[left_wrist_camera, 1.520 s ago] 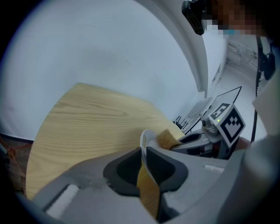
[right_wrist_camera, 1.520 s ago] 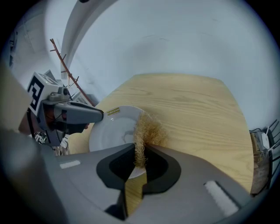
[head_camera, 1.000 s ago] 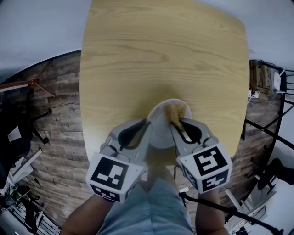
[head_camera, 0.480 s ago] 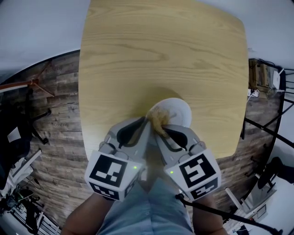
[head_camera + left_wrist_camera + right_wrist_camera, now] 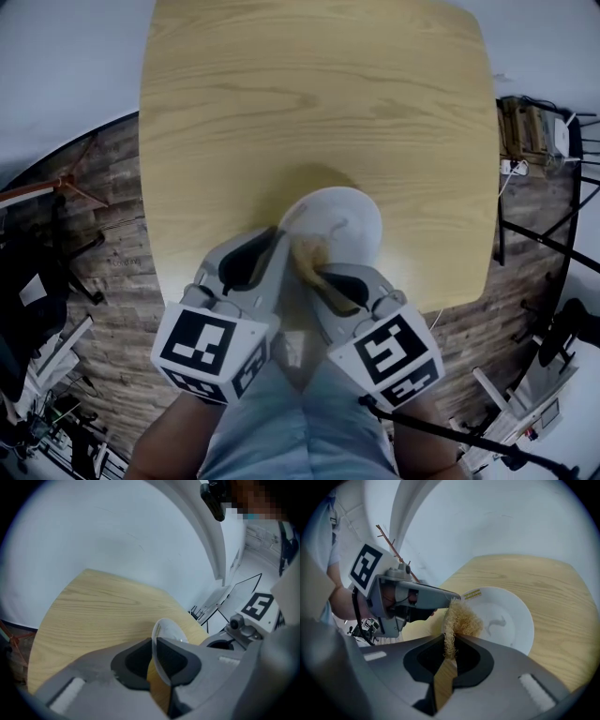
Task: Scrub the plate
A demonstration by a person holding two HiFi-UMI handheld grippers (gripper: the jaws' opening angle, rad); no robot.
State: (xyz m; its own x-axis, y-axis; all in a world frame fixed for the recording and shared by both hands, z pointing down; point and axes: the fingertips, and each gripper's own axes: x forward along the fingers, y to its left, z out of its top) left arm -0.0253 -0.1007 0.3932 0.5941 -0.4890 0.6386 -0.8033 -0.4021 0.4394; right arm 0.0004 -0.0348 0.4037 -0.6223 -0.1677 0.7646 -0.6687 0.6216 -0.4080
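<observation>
Now left gripper [image 5: 154,645] clamped on plate [image 5: 506,616] rim, plate just ahead over table [image 5: 309,94] near edge; right gripper [image 5: 450,645] pinches fibrous scrubber [image 5: 459,618] against plate face; plate likely stiff, slick, breakable; grip rim firmly; scrubber soft.

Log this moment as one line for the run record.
left gripper: shut on plate rim | right gripper: shut on scrubber | contact: scrubber on plate's inside, near rim
</observation>
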